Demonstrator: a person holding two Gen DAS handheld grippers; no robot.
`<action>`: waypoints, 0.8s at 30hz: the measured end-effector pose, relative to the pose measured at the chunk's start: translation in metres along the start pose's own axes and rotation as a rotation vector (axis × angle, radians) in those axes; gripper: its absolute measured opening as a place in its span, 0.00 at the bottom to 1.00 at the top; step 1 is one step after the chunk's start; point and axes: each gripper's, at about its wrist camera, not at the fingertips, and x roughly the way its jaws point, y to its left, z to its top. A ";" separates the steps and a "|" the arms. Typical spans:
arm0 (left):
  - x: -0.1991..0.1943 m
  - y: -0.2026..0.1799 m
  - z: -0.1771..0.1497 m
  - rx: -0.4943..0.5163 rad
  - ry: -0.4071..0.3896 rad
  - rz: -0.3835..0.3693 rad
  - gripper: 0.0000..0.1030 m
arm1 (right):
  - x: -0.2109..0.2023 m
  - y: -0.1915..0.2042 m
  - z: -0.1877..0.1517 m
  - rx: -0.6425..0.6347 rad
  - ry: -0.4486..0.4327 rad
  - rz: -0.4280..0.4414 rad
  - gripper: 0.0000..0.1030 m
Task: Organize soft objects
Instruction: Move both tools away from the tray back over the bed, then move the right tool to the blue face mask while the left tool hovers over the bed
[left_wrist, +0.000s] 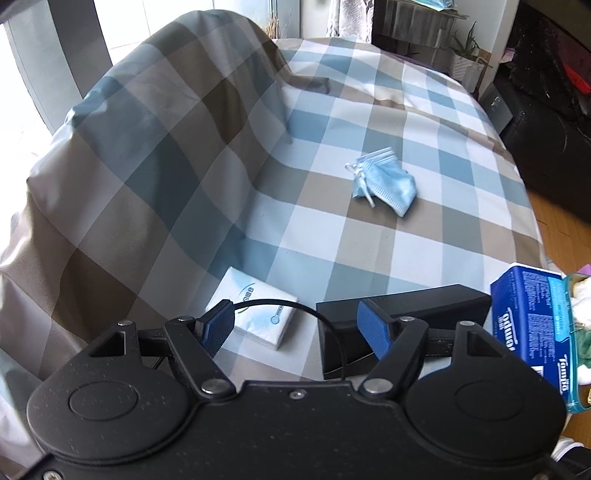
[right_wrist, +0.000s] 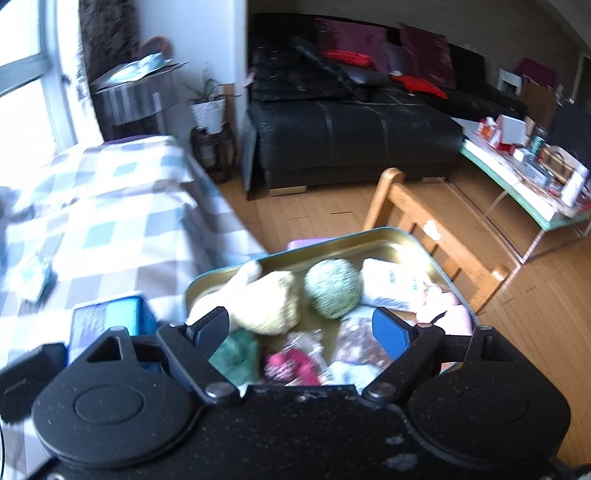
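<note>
My left gripper (left_wrist: 297, 325) is open and empty, low over the checked cloth (left_wrist: 332, 229). A white tissue pack (left_wrist: 255, 314) lies just beyond its left finger. A blue face mask (left_wrist: 386, 182) lies farther out on the cloth. A blue tissue pack (left_wrist: 532, 332) stands at the right edge, also in the right wrist view (right_wrist: 110, 325). My right gripper (right_wrist: 301, 328) is open and empty above a gold tin tray (right_wrist: 391, 242) holding a yellow-green soft toy (right_wrist: 269, 302), a green yarn ball (right_wrist: 332, 288), a white packet (right_wrist: 391, 284), a green cloth (right_wrist: 236, 354) and other soft items.
A black box (left_wrist: 402, 317) sits by my left gripper's right finger. A big cloth-covered hump (left_wrist: 147, 147) rises at the left. A wooden chair (right_wrist: 439, 243) stands beyond the tray. A black sofa (right_wrist: 351, 122) and a cluttered low table (right_wrist: 524, 177) lie farther off.
</note>
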 end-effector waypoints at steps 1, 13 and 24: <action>0.003 0.001 0.000 0.000 0.004 0.003 0.67 | -0.002 0.005 -0.003 -0.011 0.000 0.013 0.82; 0.026 0.004 0.013 -0.028 0.032 -0.005 0.67 | -0.022 0.045 -0.026 -0.123 -0.032 0.112 0.82; 0.040 -0.008 0.051 0.005 0.008 -0.008 0.67 | -0.021 0.059 -0.029 -0.158 -0.032 0.123 0.82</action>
